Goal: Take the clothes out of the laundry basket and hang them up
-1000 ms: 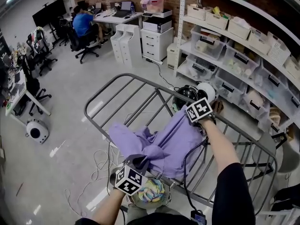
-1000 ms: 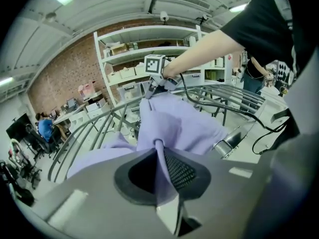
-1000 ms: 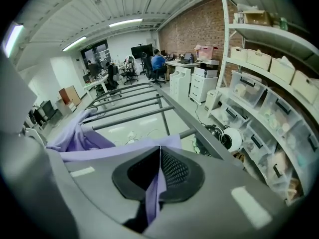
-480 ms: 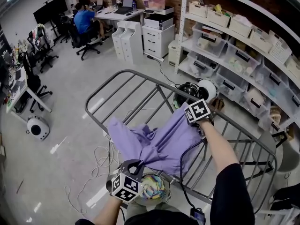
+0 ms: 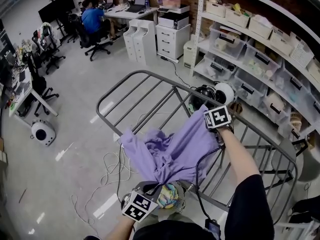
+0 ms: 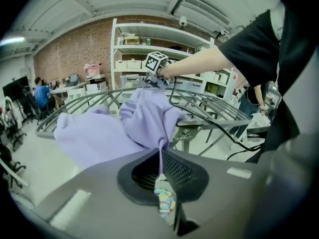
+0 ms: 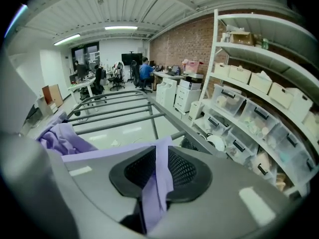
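**Head view:** Compared with a second ago, the left gripper (image 5: 151, 187) sits nearer the bottom edge. The lilac cotton garment (image 5: 170, 151) is drawn out longer between it and the right gripper (image 5: 208, 110), which remains at the far rail of the grey metal drying rack (image 5: 131, 92). The garment lies draped across the rack's bars, bunched and creased at its left. Just under the left gripper is a crumpled pastel striped cloth (image 5: 171, 196).

**Left gripper view:** The jaws are together, pinching a thin corner of the lilac garment. The cloth rises from them in a taut ridge towards the rack. The pastel cloth shows below the jaws.

**Right gripper view:** Only here can it be seen that these jaws have just been opening. They stand slightly apart, with a folded lilac edge hanging loosely between them. White shelving with clear storage bins (image 7: 259, 114) fills the right side.
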Demonstrator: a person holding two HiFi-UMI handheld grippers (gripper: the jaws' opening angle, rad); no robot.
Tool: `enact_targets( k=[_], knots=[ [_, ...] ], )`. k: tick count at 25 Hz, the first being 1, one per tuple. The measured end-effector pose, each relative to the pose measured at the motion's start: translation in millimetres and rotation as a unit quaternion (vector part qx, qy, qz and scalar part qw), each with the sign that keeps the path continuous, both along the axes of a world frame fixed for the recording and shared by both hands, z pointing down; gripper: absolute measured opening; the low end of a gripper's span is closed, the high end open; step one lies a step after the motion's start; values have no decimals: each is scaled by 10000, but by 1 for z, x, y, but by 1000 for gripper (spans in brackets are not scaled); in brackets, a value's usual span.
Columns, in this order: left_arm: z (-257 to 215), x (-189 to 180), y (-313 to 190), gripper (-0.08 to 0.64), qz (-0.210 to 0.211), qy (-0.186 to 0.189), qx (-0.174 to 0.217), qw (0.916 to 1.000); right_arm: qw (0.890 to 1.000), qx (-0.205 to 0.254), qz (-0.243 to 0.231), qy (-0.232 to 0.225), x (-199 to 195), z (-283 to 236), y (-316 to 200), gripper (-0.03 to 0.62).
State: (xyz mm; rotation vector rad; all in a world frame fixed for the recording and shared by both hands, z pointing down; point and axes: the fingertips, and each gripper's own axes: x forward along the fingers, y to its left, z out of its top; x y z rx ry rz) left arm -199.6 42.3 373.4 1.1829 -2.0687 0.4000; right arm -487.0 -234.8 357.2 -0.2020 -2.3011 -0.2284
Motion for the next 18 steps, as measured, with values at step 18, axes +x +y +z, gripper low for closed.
enact_targets(
  k=[18],
  knots=[
    [10,-11,10,106,206,-317,396,9985,9730,-1691,-1501,-457,81,-68,163,66]
  ],
)
